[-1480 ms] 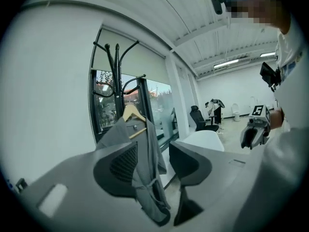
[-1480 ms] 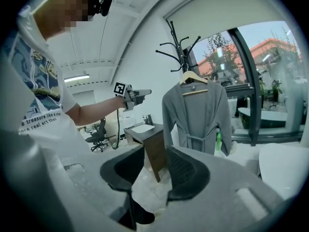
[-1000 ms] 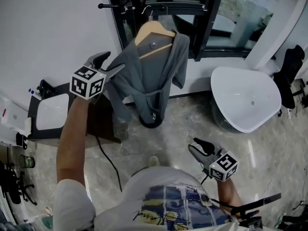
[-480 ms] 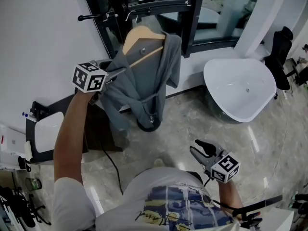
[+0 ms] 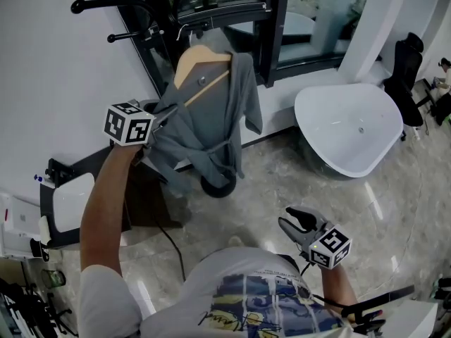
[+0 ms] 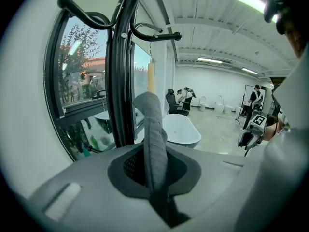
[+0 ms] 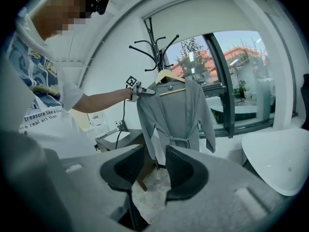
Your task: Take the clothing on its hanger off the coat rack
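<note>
Pinching a fold of the grey robe (image 5: 211, 132) at its sleeve edge, the left gripper (image 5: 168, 111) has its jaws pressed together on the cloth. In the left gripper view the fabric (image 6: 154, 129) runs up out of the gripper (image 6: 157, 178). The robe hangs on a wooden hanger (image 5: 201, 65), whose hook rises to a curved peg of the black coat rack (image 5: 151, 27). The rack stands against the dark window frame (image 5: 271, 27). The held sleeve hangs over the far right corner of the dark table (image 5: 91, 167), and the left forearm crosses above that table's right edge.

The right gripper (image 5: 296, 217) is held low near the person's torso, well apart from the robe. Its jaws are spread with only floor between them, as the right gripper view shows (image 7: 154, 166). That view looks at the robe (image 7: 176, 115), hanger (image 7: 169, 76) and rack (image 7: 155, 50) from the front.

A white bathtub (image 5: 349, 129) lies to the right of the garment. A strip of marble floor (image 5: 275, 182) separates the tub's near rim from the robe's hem and from the rack's round base (image 5: 217, 186).
</note>
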Available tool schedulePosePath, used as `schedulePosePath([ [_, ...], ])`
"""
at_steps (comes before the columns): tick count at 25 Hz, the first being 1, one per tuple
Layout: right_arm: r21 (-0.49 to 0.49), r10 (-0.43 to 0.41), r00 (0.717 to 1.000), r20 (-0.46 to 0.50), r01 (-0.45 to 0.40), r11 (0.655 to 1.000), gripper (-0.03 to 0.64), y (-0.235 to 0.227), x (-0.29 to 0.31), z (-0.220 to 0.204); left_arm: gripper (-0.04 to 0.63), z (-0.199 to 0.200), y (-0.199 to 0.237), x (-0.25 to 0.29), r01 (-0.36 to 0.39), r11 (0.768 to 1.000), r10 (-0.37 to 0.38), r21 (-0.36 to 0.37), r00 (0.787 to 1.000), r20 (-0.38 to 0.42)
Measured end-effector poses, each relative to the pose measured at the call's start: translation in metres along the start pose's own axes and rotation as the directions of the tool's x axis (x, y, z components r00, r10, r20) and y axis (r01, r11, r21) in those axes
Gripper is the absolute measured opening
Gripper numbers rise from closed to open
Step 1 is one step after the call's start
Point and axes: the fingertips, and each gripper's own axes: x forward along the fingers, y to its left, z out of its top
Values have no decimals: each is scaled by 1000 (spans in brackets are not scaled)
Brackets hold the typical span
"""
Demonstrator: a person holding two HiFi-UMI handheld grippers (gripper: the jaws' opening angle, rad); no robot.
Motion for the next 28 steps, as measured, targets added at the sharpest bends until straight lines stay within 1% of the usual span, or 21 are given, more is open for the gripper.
schedulePosePath([
  [6, -1, 22, 1000, 1, -22, 1000, 133, -1, -6, 3, 2, 10, -4, -4, -33, 999, 33, -2, 999, -17],
  [9, 2, 21, 1000, 1, -21, 1000, 134, -3, -14, -1, 2, 20, -11, -8, -32, 999, 33, 12, 999, -19],
  [14, 8, 22, 1000, 8, -23, 1000, 135, -7, -31, -9, 2, 33, -24, -18, -22, 1000, 22, 11, 1000, -1],
  [21, -2, 40, 999, 9, -40, 999, 133, -13, -59, -12, 2, 44, -63, -20, -16, 1000, 16, 26, 1000, 9],
  [28, -29, 88, 996, -4, -88, 996, 132, -13, -82, -22, 2, 39, -109, -29, -20, 1000, 19, 22, 1000, 22],
])
